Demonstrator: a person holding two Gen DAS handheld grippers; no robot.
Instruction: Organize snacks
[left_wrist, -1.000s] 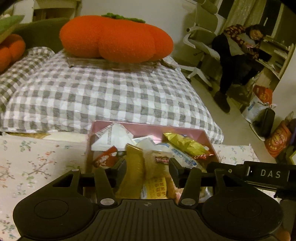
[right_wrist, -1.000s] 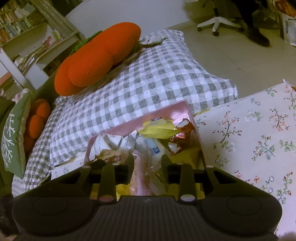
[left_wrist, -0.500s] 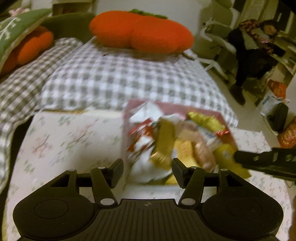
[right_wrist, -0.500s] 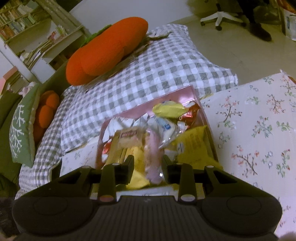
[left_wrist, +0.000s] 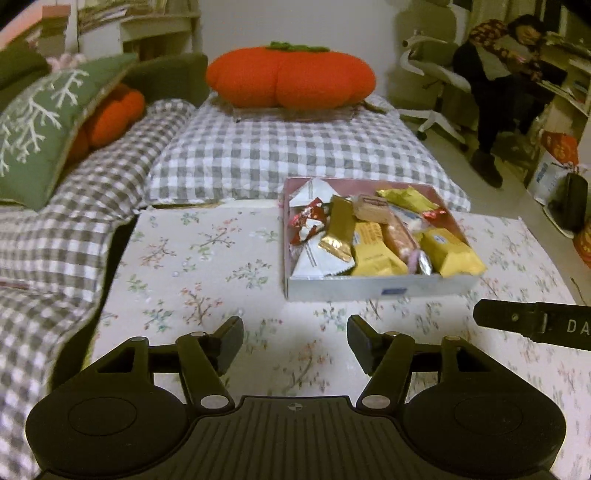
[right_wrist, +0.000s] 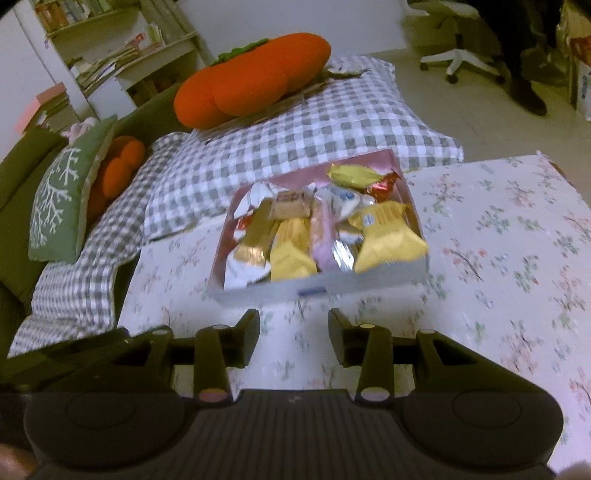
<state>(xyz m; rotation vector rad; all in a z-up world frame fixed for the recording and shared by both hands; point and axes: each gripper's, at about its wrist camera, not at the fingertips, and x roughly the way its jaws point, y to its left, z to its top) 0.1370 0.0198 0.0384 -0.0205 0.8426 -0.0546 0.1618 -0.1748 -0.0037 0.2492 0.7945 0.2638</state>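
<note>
1. While both tongs are held apart with nothing between them, the left gripper (left_wrist: 294, 338) and right gripper (right_wrist: 293, 338) have just been opening.
2. Straight ahead of both, the snack box (left_wrist: 376, 286) is seen on the flowered tablecloth (left_wrist: 207, 266), its long side across; neither hand is clearly nearer.

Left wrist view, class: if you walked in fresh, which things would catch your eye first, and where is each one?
First, the big orange pumpkin cushion at the far end of the grey checked bedding. Next, the shallow pink box crammed with gold, yellow and red snack packets, sitting on the floral cloth just in front of the bedding. Nearest, the left gripper hangs open and empty above the cloth.
</note>
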